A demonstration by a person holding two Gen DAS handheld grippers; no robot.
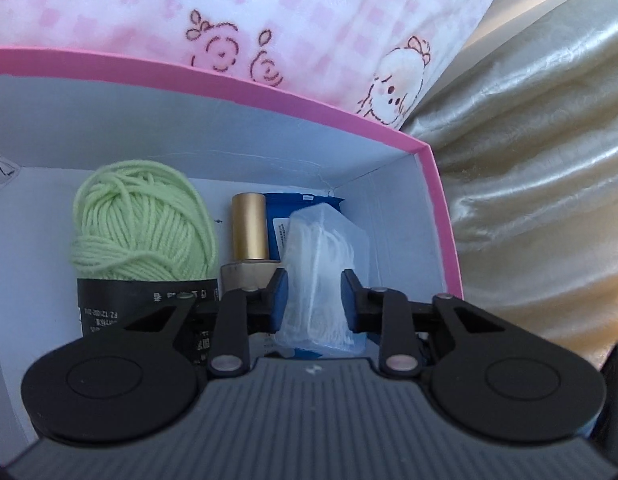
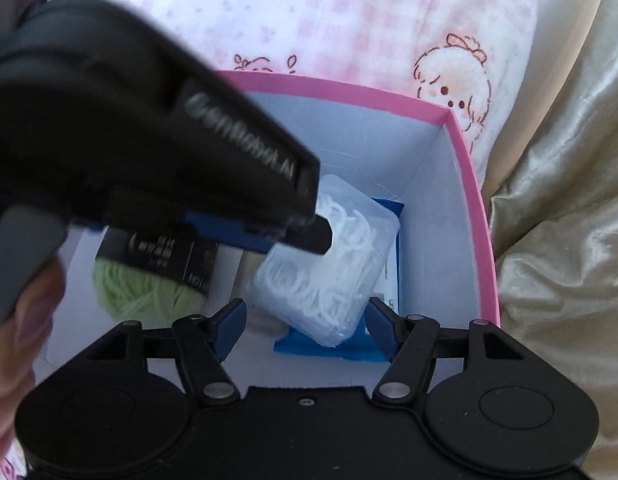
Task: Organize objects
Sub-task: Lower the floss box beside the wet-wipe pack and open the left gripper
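A pink-rimmed white box holds a green yarn ball with a black label, a gold-capped bottle, a blue packet and a clear plastic case of white floss picks. My left gripper reaches into the box with its jaws around the clear case, which lies on the blue packet. My right gripper is open above the box's near side, its fingers either side of the case without touching.
The box sits on a pink-and-white checked blanket with cartoon prints. Shiny beige fabric lies to the right. The person's hand holds the left gripper's handle.
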